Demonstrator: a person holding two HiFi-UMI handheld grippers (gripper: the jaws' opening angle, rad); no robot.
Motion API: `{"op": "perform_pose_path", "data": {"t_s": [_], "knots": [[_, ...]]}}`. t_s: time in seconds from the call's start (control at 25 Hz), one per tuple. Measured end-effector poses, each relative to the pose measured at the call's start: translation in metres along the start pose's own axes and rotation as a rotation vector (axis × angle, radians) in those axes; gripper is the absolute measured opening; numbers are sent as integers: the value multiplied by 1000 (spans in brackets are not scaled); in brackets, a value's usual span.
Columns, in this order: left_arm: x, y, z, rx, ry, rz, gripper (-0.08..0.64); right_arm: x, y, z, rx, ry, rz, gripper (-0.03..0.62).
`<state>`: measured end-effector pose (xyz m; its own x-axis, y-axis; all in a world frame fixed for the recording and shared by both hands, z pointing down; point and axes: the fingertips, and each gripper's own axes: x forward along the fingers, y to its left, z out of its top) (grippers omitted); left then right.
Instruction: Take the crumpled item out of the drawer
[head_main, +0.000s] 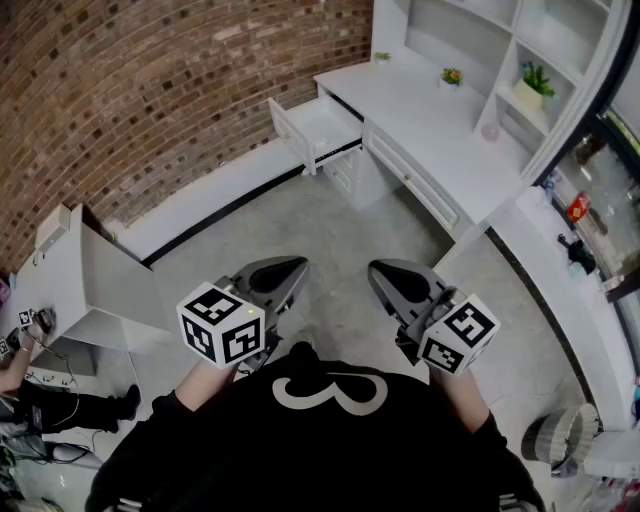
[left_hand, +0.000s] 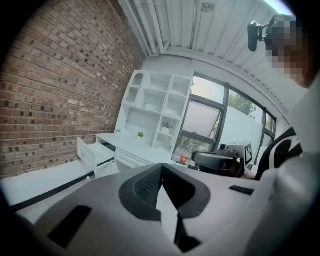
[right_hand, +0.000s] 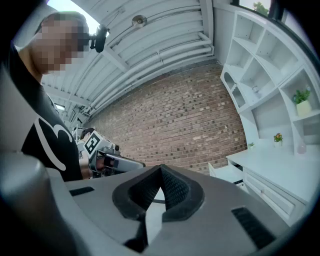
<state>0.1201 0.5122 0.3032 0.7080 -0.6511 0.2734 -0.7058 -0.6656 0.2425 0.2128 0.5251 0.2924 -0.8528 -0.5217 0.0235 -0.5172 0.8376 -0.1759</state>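
Note:
A white drawer (head_main: 318, 133) stands pulled out of the white desk (head_main: 430, 120) at the far side of the room; it also shows in the left gripper view as the drawer (left_hand: 95, 155) and in the right gripper view as the drawer (right_hand: 227, 173). I cannot see any crumpled item inside it from here. My left gripper (head_main: 290, 268) and right gripper (head_main: 380, 270) hang side by side close to the person's body, well short of the drawer. Both are shut with nothing between the jaws, as each gripper view shows: left gripper (left_hand: 161, 172), right gripper (right_hand: 161, 174).
A brick wall (head_main: 150, 90) runs behind the desk, with white shelves (head_main: 520, 60) holding small plants. A white cabinet (head_main: 90, 280) stands at the left, a white counter (head_main: 570, 300) and a bin (head_main: 560, 440) at the right. Grey floor (head_main: 330, 230) lies between me and the desk.

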Motion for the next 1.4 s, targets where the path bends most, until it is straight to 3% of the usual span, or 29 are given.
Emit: {"op": "perform_pose_path", "data": {"t_s": [0.4,0.6,0.92,1.2,1.4], "knots": [[-10,-14,-1,12,-9,14,3,-12,12,10,18,-50,17,11],[-10,-10,1,10,-15,33,2,-10,3,9,-18,-43,-13,10],[-3,10,0,6,-10,46,3,6,-15,4,-14,-33,-21,181],[19,35,6,6,-10,19,3,25,-41,-2,-21,-1,-42,245],[41,69,10,-5,13,-5,3,51,-68,-5,0,8,-66,255]]}}
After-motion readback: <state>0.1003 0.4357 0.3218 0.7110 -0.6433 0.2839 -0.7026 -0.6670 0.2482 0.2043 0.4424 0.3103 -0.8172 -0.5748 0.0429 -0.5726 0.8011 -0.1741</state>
